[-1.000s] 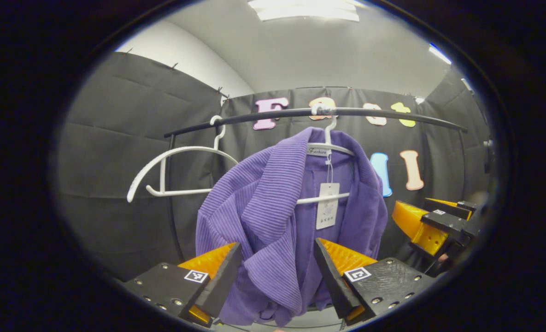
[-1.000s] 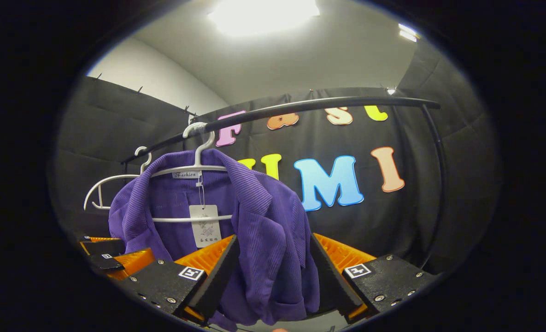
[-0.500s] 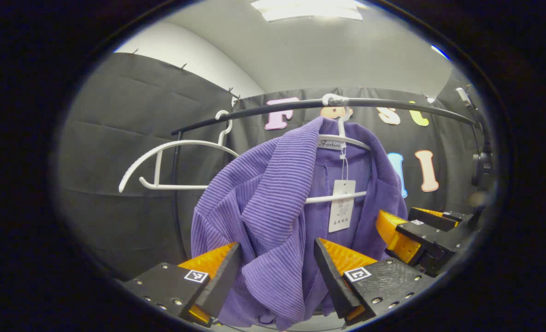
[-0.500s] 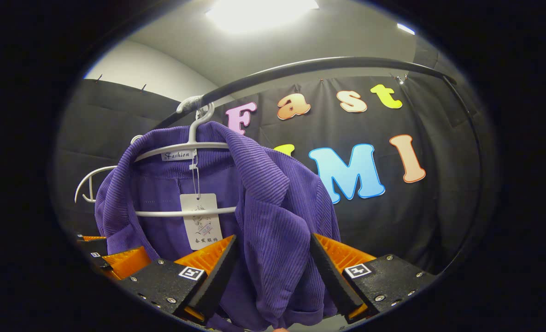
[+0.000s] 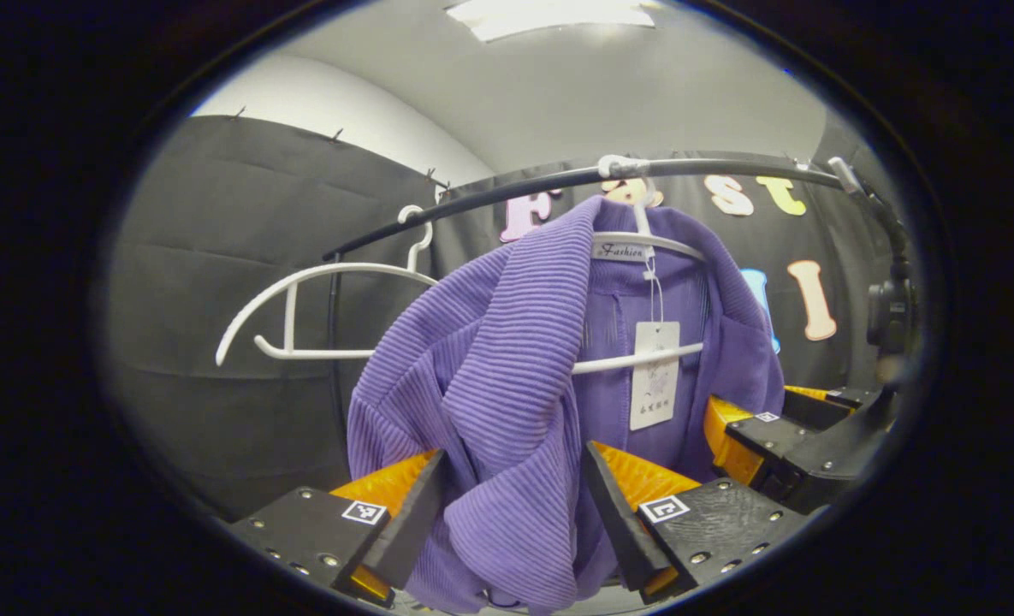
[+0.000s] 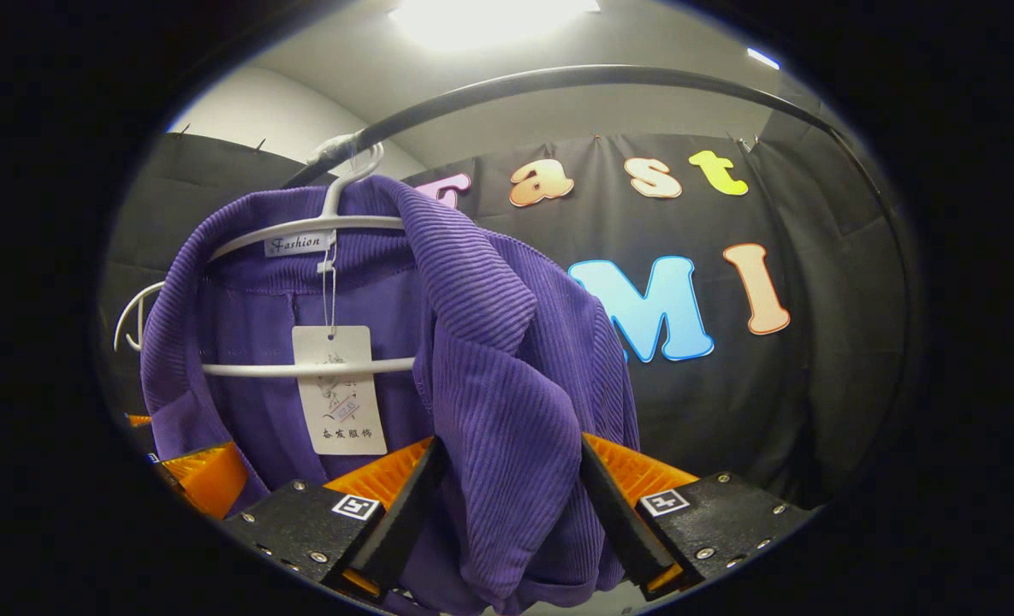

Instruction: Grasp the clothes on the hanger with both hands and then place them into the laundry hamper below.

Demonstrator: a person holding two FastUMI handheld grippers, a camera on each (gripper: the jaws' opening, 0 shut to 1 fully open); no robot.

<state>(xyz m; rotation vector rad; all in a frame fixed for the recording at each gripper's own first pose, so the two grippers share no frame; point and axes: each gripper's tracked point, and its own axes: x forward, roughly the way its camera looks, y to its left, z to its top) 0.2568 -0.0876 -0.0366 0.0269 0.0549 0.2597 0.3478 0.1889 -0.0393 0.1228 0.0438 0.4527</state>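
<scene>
A purple jacket [image 5: 507, 359] hangs on a white hanger [image 5: 643, 244] from the black rail [image 5: 507, 190]. The left gripper [image 5: 515, 513] stands spread, a front fold of cloth between its fingers; I cannot tell if they touch it. The right gripper [image 6: 507, 513] is likewise parted around the other front edge. Just left along the rail hangs a bare hanger [image 5: 301, 299], with open room beneath it.
</scene>
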